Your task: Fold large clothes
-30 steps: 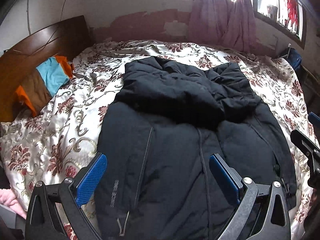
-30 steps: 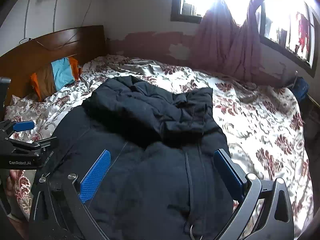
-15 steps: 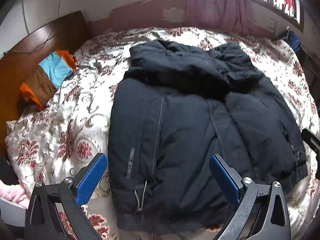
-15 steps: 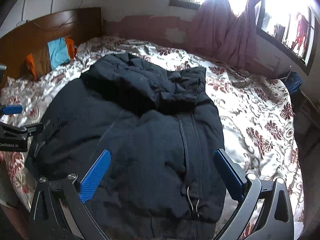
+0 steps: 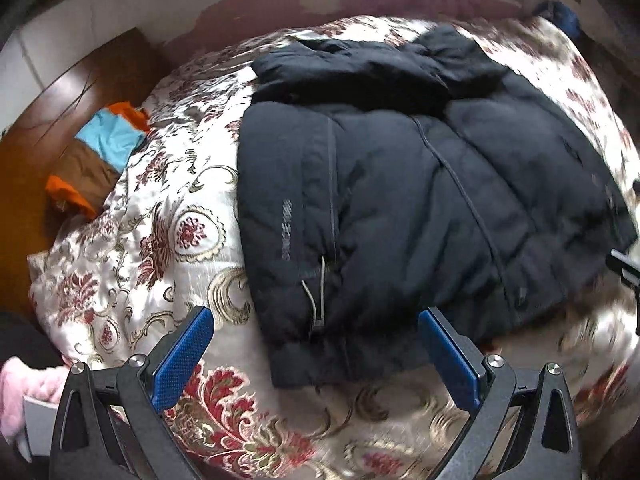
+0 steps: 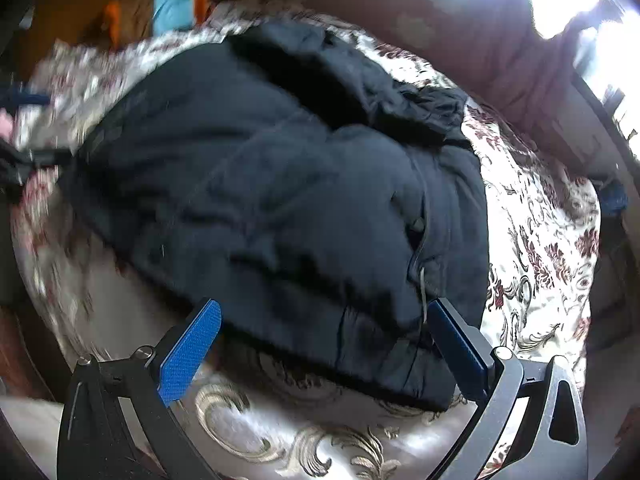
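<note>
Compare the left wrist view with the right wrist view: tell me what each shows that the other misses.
Only the left wrist view shows the grey lettering on the jacket and a pink sleeve. Only the right wrist view shows the bright window and curtain. Both show the dark jacket on the floral bedspread, the striped pillow, and an open gripper, left and right.

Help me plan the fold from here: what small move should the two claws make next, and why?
Probably lower both open claws onto the near hem of the dark jacket and pinch it. The left claw and right claw both hover empty over that hem, and the jacket lies flat on the floral bedspread, its top part already folded down.
</note>
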{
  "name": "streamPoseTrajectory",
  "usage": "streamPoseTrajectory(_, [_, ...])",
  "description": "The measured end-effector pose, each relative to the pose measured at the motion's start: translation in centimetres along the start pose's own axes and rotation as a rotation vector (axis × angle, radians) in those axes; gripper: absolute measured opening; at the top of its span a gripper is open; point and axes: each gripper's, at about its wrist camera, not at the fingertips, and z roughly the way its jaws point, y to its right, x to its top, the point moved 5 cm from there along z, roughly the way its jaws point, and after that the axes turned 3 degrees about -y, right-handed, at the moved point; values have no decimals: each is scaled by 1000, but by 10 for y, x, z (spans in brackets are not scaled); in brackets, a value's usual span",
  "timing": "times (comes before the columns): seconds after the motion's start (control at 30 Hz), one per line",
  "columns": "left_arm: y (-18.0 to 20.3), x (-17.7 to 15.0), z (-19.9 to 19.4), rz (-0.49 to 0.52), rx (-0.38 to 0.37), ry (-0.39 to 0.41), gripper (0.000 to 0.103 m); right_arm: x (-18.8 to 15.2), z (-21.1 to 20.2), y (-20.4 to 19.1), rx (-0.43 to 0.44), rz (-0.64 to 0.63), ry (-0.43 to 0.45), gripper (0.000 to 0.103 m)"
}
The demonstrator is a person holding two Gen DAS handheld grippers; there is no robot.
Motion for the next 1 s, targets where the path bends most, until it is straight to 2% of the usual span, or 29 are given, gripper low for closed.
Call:
streamPoseTrajectory(0.1, [12, -12, 5, 60, 17, 4, 103, -11, 10, -10, -45, -61, -30, 101])
streamPoseTrajectory(0.27, [29, -27, 13, 107, 24, -3, 103, -21, 24, -23, -153, -160, -56, 101])
streamPoseTrajectory(0.43, [46, -44, 28, 190, 66, -14, 103, -27, 45, -29, -270, -245, -84, 101])
streamPoseTrajectory(0.63, [53, -52, 45, 224, 91, -46, 103, -13, 53, -25, -253, -209, -83, 101])
streamPoseTrajectory(0.8, [56, -50, 47, 220, 51, -53, 103, 3, 48, -20, -262, -228, -49, 101])
streamPoseTrajectory(1.0, [60, -43, 41, 236, 43, -41, 103, 44, 22, 2, -176, -125, 12, 101])
